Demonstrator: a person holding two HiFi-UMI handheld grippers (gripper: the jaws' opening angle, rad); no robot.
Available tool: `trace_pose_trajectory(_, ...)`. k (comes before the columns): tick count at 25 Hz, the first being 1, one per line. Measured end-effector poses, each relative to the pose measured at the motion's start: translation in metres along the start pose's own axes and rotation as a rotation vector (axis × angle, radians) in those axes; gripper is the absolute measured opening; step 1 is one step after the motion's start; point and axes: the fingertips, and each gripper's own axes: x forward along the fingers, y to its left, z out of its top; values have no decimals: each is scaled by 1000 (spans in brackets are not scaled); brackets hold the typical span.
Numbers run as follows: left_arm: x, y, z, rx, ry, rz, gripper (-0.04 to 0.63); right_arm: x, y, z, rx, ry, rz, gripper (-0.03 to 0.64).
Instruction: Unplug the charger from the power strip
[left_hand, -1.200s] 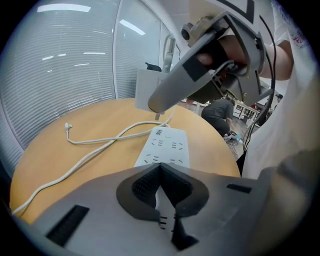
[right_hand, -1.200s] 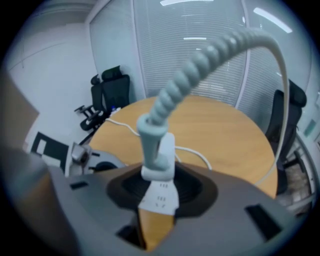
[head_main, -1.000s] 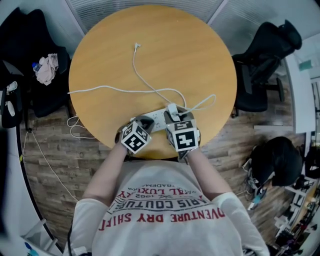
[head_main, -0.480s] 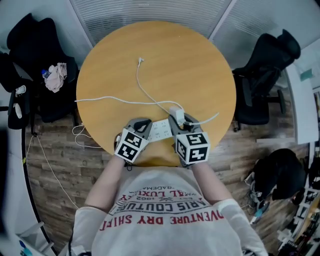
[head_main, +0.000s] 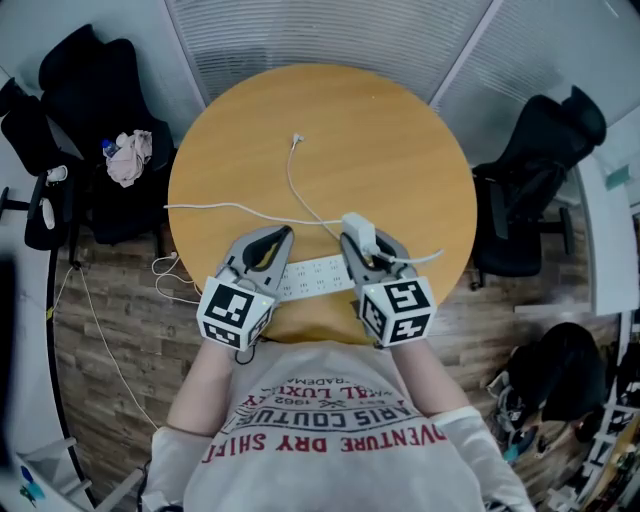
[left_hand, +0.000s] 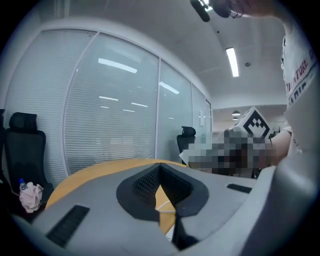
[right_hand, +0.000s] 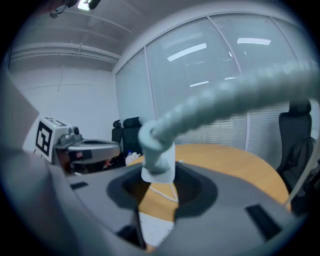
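- Right gripper view: the right hand-held gripper (right_hand: 159, 176) is pinching the white boxy charger (right_hand: 158, 161) above the long white power strip (head_main: 315, 274) on the round wooden table (head_main: 400, 150).
- The left hand-held gripper (head_main: 283, 235) is hovering, tips seemingly pressed together, empty.

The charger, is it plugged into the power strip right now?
No, the charger is pinched in the right tongs, held clear of the power strip on the table.
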Motion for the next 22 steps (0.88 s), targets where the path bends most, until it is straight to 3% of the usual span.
trace_pose_trajectory(4,-22,14,23,10,-79,73,31,-4,1,10,22,-27,-6,155)
trace_pose_trajectory(8,-33,19,32,3,-112,98,31,-7,3,15,10,-44,-5,155)
trace_pose_trajectory(22,-29,24,24,-41,-99,92,31,-5,6,12,-14,-19,-23,153)
